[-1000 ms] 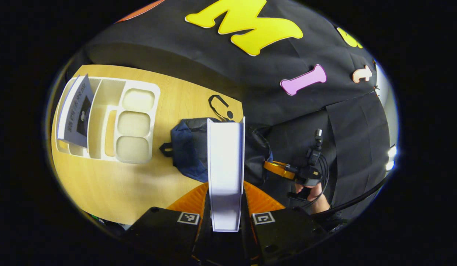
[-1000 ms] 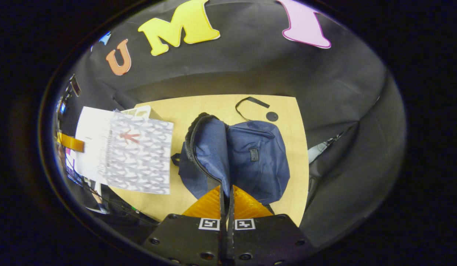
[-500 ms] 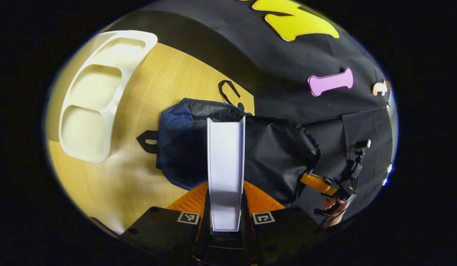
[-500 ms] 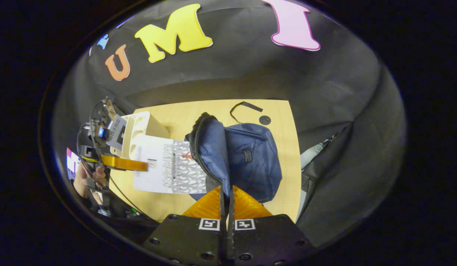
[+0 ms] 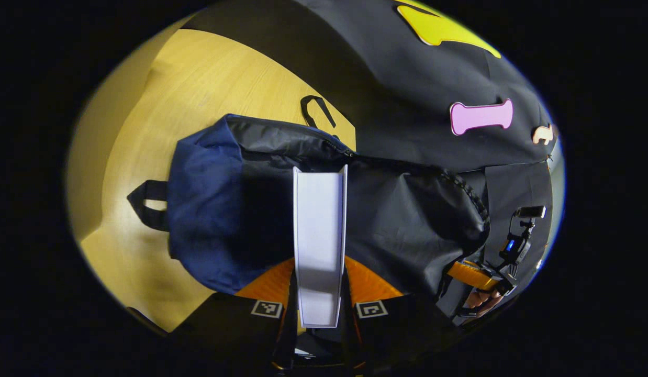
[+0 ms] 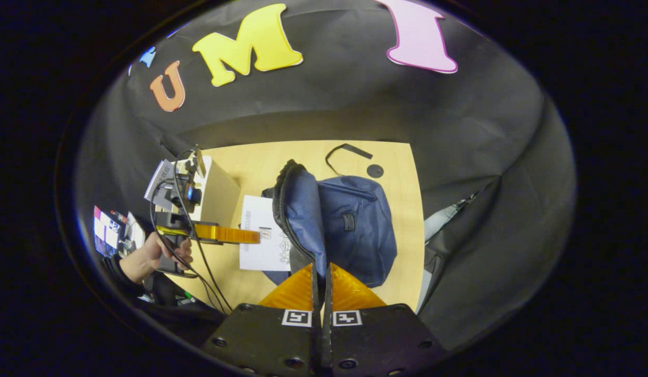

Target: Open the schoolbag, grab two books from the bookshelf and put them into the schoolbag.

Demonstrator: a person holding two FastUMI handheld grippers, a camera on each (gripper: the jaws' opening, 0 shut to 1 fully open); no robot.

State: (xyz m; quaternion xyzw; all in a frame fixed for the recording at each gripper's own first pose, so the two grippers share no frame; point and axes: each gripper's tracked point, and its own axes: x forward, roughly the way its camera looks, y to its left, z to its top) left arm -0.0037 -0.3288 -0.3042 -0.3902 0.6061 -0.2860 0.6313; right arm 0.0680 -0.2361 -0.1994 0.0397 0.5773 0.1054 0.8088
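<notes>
The navy schoolbag [image 6: 355, 225] lies on the wooden table [image 6: 250, 162] with its zipped mouth gaping. My right gripper [image 6: 322, 268] is shut on the bag's upper flap and holds it lifted. A white book [image 5: 320, 235] stands edge-on in my left gripper [image 5: 320, 269], which is shut on it. The book's front end is inside the bag's dark lining [image 5: 408, 220]. In the right gripper view the book [image 6: 261, 230] is partly inside the mouth, with the left gripper [image 6: 250, 235] and a hand [image 6: 146, 256] behind it. The white bookshelf [image 6: 216, 188] holds another book [image 6: 159, 180].
A loose black strap [image 6: 350, 152] and a small dark disc [image 6: 375, 170] lie on the table behind the bag. The bag's carry loop [image 5: 146, 204] sticks out at its left. Black cloth walls surround the table. The right gripper [image 5: 473, 276] is at the bag's right edge.
My left gripper has carried the book from beside the shelf toward the bag, and its front end has entered the mouth. My right gripper has kept the flap raised.
</notes>
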